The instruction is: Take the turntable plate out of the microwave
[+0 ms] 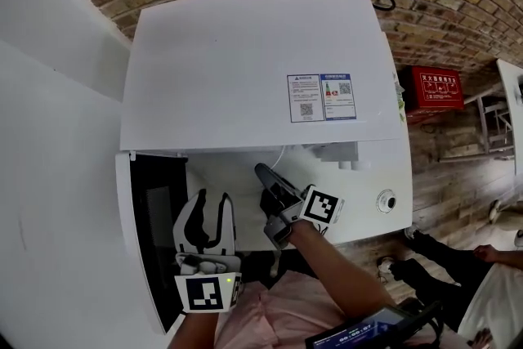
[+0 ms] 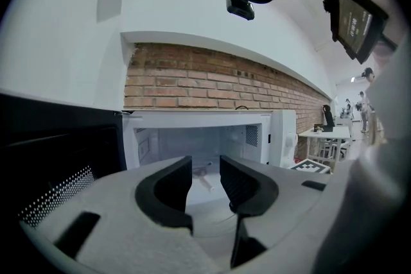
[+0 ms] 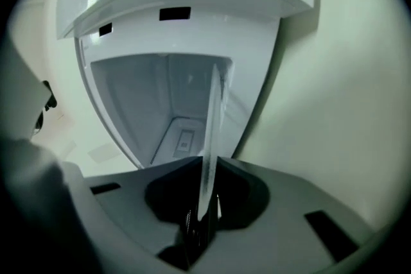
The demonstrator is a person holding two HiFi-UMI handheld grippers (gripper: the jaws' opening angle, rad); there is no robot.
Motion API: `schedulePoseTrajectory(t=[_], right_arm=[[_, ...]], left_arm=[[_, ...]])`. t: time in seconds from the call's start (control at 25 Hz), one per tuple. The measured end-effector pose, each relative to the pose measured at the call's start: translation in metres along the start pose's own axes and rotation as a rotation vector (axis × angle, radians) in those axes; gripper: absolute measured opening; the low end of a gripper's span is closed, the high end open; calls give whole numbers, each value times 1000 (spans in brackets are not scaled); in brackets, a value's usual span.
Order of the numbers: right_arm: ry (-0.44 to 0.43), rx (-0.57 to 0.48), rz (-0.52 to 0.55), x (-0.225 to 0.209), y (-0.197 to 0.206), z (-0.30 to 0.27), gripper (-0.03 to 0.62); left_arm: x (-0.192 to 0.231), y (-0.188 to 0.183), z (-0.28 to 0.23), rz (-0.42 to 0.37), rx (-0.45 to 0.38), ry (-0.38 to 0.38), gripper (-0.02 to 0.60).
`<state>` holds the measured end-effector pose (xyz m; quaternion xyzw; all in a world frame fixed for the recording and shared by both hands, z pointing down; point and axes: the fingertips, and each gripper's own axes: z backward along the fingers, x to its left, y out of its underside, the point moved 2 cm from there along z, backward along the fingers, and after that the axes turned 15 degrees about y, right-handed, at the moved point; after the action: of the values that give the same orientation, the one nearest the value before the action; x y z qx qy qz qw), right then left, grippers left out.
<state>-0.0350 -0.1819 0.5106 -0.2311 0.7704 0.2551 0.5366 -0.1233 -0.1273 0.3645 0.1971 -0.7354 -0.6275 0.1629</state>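
Brick was seen behind the open microwave (image 1: 261,69). At its cavity mouth the turntable plate (image 3: 210,131) was clamped edge-on by the right gripper (image 3: 204,163), presumably for withdrawal; the left gripper (image 2: 205,167) was found apart, empty.

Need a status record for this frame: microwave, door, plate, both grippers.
microwave: white
door: open, swung to the left
plate: clear, seen edge-on, rim between the right jaws
right gripper: shut on plate, reaching into the cavity
left gripper: open, empty, facing the cavity
task: plate gripped, apparently not yet out
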Motion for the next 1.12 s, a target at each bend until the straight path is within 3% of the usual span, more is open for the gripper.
schedulePoseTrajectory(t=[0.12,0.32,0.6,1.12], right_arm=[[-60,-16,39,4,-3,-3,46],[-108,-9,41,9,-13,-27,103],[-76,23,14,-1,-10,-34,35],[-135,155,59,1,10,9,32]], left_arm=[[-1,1,0,-2,-2,4,140],[2,2,2,-12,6,-7,140],[7,1,10,-15,14,-42,140],[-19,4,38,-1,7,-101,138]])
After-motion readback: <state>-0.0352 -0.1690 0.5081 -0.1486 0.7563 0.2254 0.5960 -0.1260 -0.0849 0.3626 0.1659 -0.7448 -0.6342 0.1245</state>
